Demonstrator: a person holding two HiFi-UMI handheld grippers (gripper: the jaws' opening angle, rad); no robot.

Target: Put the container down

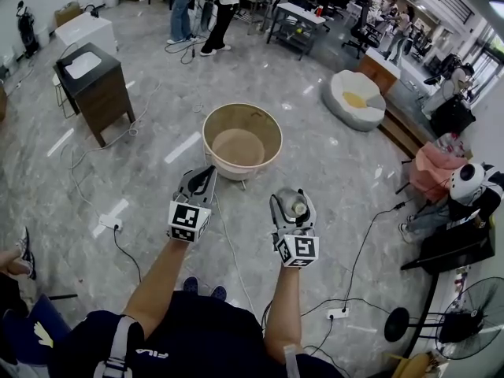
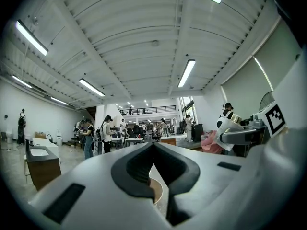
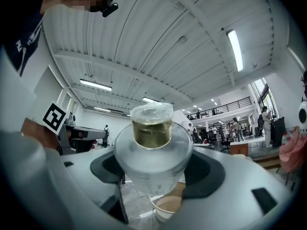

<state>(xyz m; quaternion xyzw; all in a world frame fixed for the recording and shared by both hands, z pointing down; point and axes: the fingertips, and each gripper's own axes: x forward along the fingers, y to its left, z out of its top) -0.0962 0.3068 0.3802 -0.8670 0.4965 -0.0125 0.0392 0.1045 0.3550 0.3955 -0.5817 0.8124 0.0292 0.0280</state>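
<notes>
A clear container (image 3: 152, 143) is pinched between the jaws of the right gripper (image 1: 291, 211). The left gripper (image 1: 203, 176) is pressed together, empty. The round tub (image 1: 272, 136), judged the likely set-down spot, is seen at eleven o'clock from the container.

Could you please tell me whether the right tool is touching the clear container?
Touching. The right gripper view shows the clear container gripped between the jaws of the right tool.

Only legible txt: "FILA" on person's dark shirt (image 1: 197, 333).
</notes>
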